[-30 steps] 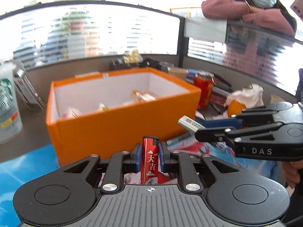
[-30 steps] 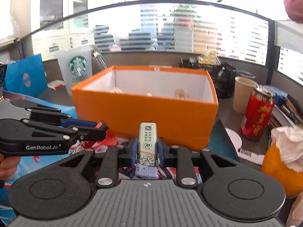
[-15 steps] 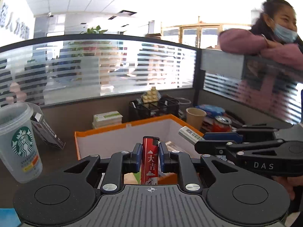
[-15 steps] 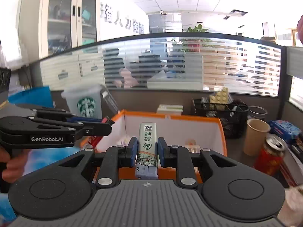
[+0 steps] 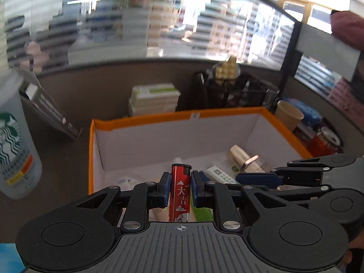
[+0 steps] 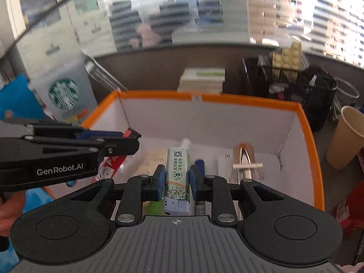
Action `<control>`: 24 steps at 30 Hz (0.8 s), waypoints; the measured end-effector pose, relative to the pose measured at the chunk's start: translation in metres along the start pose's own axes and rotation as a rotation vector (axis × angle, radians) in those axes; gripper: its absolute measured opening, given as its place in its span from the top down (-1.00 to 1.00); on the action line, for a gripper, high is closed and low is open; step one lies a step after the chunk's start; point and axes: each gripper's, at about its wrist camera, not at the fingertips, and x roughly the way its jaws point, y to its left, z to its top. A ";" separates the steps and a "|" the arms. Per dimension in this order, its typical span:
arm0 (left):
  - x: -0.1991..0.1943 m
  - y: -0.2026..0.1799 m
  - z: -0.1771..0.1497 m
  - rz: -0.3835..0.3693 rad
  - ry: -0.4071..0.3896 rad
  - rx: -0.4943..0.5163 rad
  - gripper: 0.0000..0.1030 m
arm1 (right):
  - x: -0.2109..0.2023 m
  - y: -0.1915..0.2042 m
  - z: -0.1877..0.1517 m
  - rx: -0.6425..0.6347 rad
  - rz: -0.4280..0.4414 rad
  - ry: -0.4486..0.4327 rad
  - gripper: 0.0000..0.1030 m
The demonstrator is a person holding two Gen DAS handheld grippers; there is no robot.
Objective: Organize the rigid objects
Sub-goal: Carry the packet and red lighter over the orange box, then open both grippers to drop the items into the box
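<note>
Two lighters are carried: the left gripper [image 5: 180, 187] is pinched on a red lighter [image 5: 180, 193], the right gripper [image 6: 175, 180] on a green-labelled lighter [image 6: 177, 175]. Both are held over the orange box [image 6: 315, 159], where several items are already deposited; release is judged outstanding.

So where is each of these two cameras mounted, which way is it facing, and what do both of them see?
Left wrist: sits on the left claw, looks forward and down into the orange box; shows its fingers shut on a red lighter, right claw beside.
Right wrist: sits on the right claw, same heading; grips a green-and-white lighter, left claw and a hand at left.
Shared: the box, gold clip, Starbucks cup, black mesh organizer.
</note>
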 end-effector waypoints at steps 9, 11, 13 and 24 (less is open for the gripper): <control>0.025 -0.001 -0.007 0.036 0.135 -0.004 0.67 | 0.031 -0.003 -0.002 -0.068 -0.039 0.163 0.58; 0.027 -0.004 -0.005 0.053 0.149 0.028 0.67 | 0.034 -0.003 -0.001 -0.070 -0.038 0.184 0.58; 0.029 -0.007 -0.004 0.064 0.160 0.044 0.67 | 0.035 -0.001 -0.001 -0.082 -0.044 0.202 0.58; 0.028 -0.007 0.000 0.099 0.151 0.022 0.38 | 0.020 -0.002 0.001 -0.074 -0.062 0.156 0.01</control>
